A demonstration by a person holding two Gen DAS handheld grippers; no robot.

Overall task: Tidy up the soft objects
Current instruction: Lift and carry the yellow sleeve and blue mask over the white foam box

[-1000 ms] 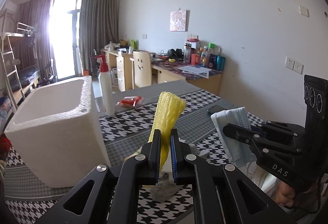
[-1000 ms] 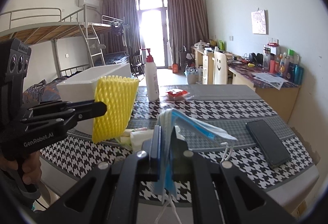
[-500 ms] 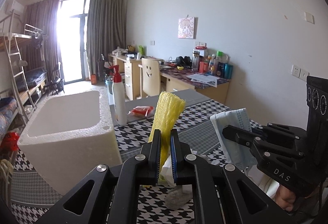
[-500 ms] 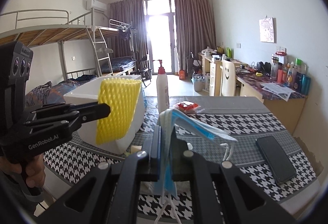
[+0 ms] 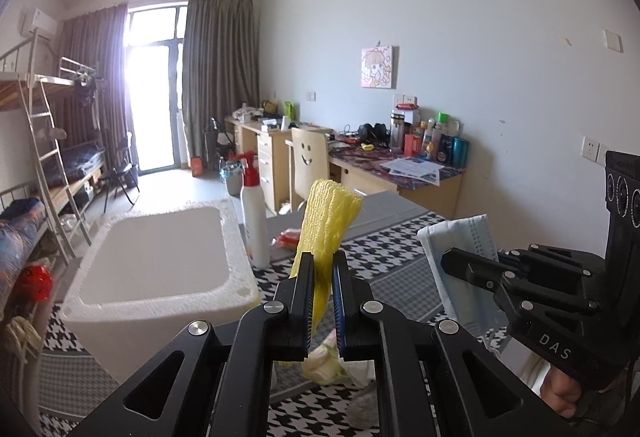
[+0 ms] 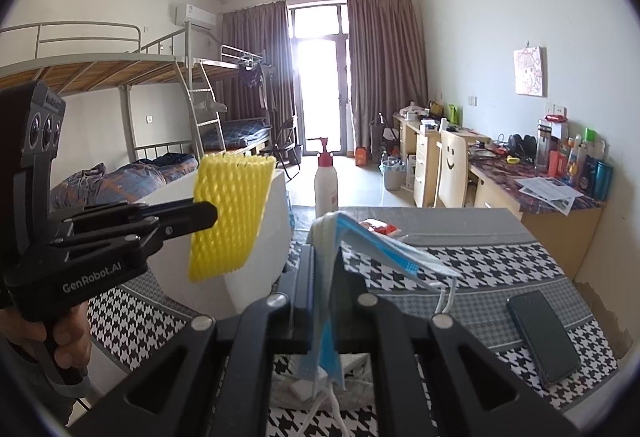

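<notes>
One yellow foam net sleeve (image 5: pixel 326 221) stands upright, long axis vertical, its open end pointing up, pinched in the closed jaws of the left gripper (image 5: pixel 321 293) above the counter (image 6: pixel 492 265). One blue face mask (image 6: pixel 340 249) hangs lengthwise from the right gripper (image 6: pixel 320 293), jaws clamped on it. One white foam box (image 5: pixel 160 257) sits just left, one pump bottle (image 5: pixel 255 213) beside it.

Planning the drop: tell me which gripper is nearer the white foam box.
Left. The left gripper, shut on the yellow foam net, is beside the white foam box; the right gripper, shut on the face mask, is farther right.
</notes>
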